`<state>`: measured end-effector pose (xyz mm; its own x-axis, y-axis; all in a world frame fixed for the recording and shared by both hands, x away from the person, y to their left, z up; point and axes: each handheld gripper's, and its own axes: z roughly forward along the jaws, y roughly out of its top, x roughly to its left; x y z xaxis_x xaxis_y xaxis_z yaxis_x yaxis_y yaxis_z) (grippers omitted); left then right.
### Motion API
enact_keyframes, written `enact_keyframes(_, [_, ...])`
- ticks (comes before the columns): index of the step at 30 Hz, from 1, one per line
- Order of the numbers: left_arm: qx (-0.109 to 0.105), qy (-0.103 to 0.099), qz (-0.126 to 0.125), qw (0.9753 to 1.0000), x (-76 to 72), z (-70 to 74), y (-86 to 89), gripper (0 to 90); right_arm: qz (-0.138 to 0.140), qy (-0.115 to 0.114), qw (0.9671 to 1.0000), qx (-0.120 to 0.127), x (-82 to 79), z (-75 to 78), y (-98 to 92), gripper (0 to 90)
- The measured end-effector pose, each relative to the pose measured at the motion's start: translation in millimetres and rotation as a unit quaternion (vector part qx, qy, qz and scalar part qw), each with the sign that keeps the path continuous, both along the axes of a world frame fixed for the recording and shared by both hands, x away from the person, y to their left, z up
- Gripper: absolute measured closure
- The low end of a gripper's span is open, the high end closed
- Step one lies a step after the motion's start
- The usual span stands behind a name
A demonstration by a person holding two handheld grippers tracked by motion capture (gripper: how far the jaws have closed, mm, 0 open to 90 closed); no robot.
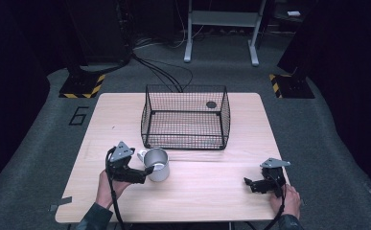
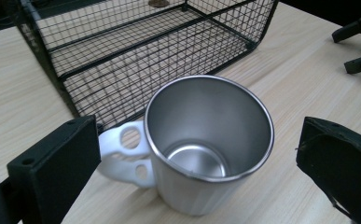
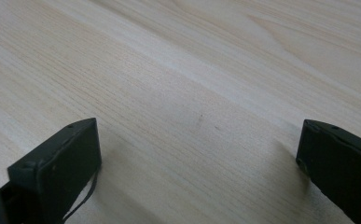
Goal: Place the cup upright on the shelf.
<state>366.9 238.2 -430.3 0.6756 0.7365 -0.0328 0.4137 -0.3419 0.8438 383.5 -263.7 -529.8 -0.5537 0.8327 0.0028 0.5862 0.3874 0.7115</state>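
- Steel mug: upright on the counter, just in front of the wire basket, toward that basket's front left corner.
- Finish: brushed metal wall, bright polished rim, round and undented in the left gripper view; inside bare, with a shiny flat bottom, nothing in it.
- Handle: white, looped, with two round openings one above the other; fixed to the mug's side away from the right hand-held gripper and turned partly toward the basket.
- Left hand-held gripper: spread wide, one black jaw beside the handle, the other off the mug's opposite side; mug body between the two, a clear gap on the far side; contact at the handle side not determinable.
- In the high view, left hand-held gripper low at the mug's side, held from below by the left hand.
- Right hand-held gripper: spread, nothing between the jaws, pale wood grain under them.
- In the high view, right hand-held gripper well apart from the mug, off the basket's front right corner.
- Wire basket: black mesh, open top, nothing inside.
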Motion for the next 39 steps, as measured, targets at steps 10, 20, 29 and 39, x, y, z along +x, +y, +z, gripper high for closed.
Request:
enact_keyframes(10, [0.002,0.01,-0.026,0.9996,15.3,-8.2,-20.8,0.0,0.001,0.0,1.0,0.0,0.1,0.0,-0.1,0.0])
enact_keyframes(20, [0.002,0.017,-0.032,0.9993,27.0,-14.2,-29.7,0.0,0.001,0.0,1.0,0.0,0.2,0.0,-0.2,0.0])
enact_keyframes(29, [0.009,0.032,-0.034,0.9988,32.6,-23.3,-33.8,0.0,0.001,0.0,1.0,0.0,0.2,0.0,-0.1,0.0])
enact_keyframes(39, [0.03,0.02,-0.029,0.9989,32.2,-25.9,-37.9,2.5,0.002,0.0,1.0,0.0,0.3,0.0,-0.2,0.0])
